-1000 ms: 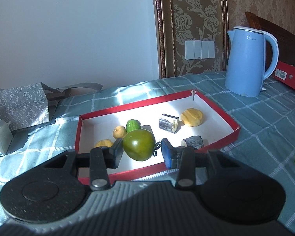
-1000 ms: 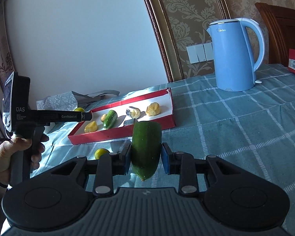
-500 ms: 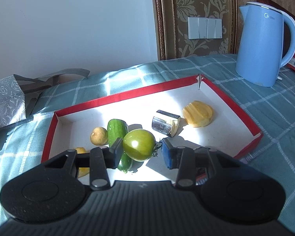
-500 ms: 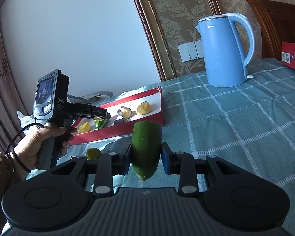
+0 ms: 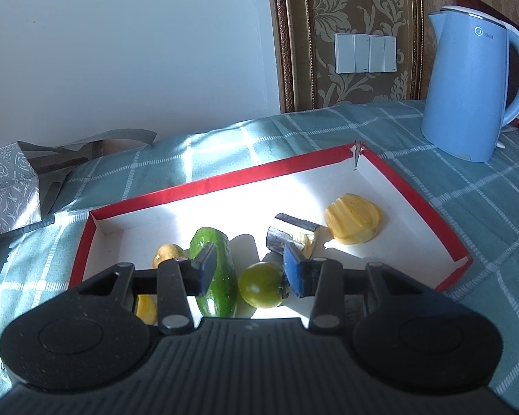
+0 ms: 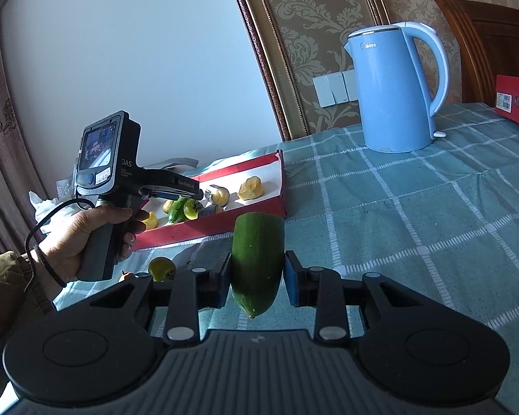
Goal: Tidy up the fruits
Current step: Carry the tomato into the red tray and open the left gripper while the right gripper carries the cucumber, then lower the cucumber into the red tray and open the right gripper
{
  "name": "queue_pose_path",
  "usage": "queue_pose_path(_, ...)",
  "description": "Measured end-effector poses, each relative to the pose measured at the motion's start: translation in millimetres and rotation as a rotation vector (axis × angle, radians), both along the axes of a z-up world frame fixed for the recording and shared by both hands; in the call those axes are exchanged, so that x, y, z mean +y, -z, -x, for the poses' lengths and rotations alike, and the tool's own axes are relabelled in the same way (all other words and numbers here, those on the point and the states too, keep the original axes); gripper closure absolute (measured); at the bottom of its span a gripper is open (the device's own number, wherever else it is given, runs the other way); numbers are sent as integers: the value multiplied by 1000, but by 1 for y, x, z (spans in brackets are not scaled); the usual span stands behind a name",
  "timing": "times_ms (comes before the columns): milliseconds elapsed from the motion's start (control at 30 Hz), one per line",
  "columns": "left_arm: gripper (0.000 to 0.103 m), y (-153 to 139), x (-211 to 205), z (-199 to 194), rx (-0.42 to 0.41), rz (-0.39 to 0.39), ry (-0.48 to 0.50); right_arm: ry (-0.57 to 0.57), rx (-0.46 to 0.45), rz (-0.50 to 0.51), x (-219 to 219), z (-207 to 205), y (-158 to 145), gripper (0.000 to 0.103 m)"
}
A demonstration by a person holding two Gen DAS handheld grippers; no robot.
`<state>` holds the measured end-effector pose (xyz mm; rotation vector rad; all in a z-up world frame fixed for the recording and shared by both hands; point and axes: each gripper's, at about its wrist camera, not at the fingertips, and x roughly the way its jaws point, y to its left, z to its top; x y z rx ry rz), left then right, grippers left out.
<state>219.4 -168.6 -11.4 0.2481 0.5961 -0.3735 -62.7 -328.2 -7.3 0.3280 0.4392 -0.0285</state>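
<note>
Inside red tray (image 5: 429, 204): green tomato (image 5: 261, 285), cucumber (image 5: 218, 276).

Left tool (image 5: 249, 268) jaws just opened, green tomato (image 5: 261, 285) released into tray (image 5: 415, 190)

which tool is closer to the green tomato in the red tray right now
Left. The left tool hangs just over the green tomato in the tray, fingers apart around it. The right tool holds a green papaya piece outside the tray.
</note>
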Motion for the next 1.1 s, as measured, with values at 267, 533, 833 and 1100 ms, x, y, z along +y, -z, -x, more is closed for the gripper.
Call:
queue_pose_path(267,2,-30,67,66,-187,44,-150,-55,-3,4,5,-32,-6,73)
queue_pose_path(533,0,-19,124,105,-272,153,-334,-101,16,68,5,-101,-21,73)
queue_pose_path(833,0,-17,128,115,-376,94,-345,-101,94,113,0,-186,-13,73)
queue_pose_path(1100,0,-9,148,99,-253,153,-387,-101,208,167,8,-239,13,72)
